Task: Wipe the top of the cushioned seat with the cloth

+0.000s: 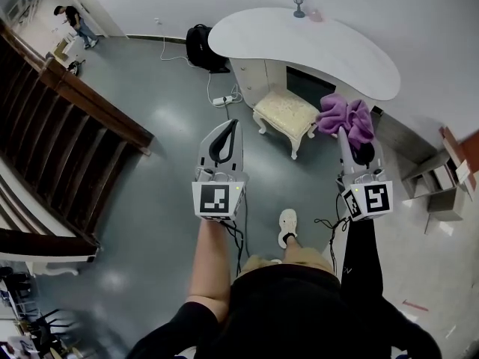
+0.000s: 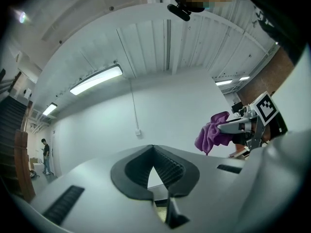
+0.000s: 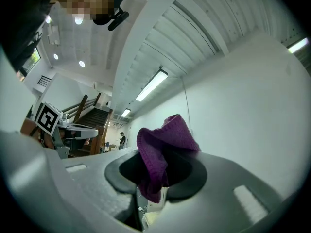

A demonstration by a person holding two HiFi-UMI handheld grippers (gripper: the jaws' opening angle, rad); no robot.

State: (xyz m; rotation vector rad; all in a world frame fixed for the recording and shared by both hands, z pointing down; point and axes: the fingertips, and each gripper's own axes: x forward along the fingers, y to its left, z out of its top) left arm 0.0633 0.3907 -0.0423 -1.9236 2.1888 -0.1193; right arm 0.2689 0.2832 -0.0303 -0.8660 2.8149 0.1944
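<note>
Nothing looks wiped yet: at centre right, the right gripper (image 1: 350, 142) clamps a crumpled purple knitted cloth (image 1: 343, 117), clear of the cream cushioned seat (image 1: 286, 111); the left gripper (image 1: 230, 130) is closed and empty.

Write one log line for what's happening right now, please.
right gripper: shut on purple knitted cloth | left gripper: shut, empty | cream cushioned seat: by white curved desk, untouched | wipe: not yet started

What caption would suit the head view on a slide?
Person facing the cushioned seat, right gripper clamping a purple cloth, left gripper shut and empty.
</note>
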